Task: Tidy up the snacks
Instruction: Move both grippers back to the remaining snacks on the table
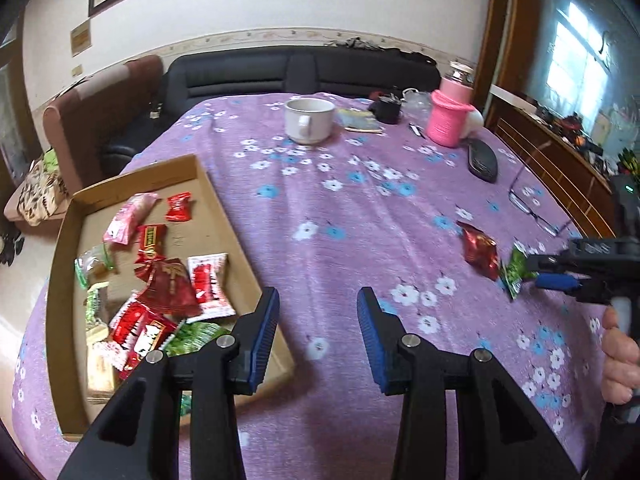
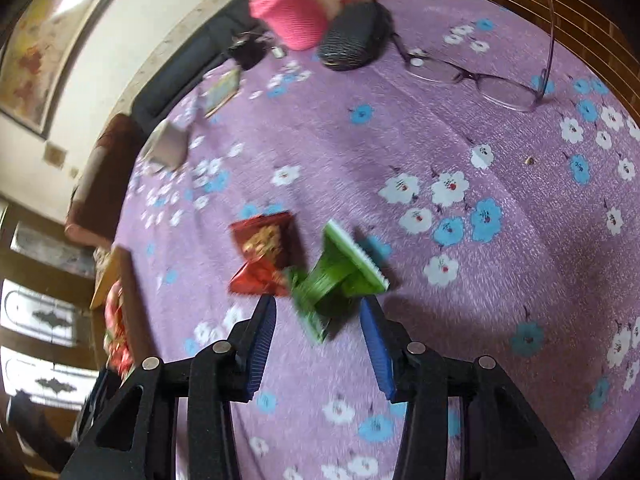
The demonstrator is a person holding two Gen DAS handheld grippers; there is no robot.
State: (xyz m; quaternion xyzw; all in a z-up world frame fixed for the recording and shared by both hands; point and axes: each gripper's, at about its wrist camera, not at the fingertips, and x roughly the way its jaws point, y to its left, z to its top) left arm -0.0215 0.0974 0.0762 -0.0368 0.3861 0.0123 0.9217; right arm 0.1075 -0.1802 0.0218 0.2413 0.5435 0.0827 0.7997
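A shallow cardboard tray [image 1: 208,184] on the left of the table holds several snack packets in red, pink, white and green. My left gripper [image 1: 318,300] is open and empty above the tablecloth, just right of the tray. A red snack packet [image 1: 480,250] and a green snack packet [image 1: 514,270] lie on the cloth at the right. My right gripper [image 2: 318,308] is open, with the green packet [image 2: 338,276] between its fingertips and the red packet [image 2: 266,256] just to the left. The right gripper also shows in the left wrist view [image 1: 532,270], its tips at the green packet.
On the purple flowered tablecloth [image 1: 360,216] stand a white mug [image 1: 308,120], a pink-sleeved jar [image 1: 450,118], a dark glasses case [image 1: 482,160] and spectacles [image 1: 532,204]. A black sofa [image 1: 304,70] lies behind the table, a wooden cabinet at right.
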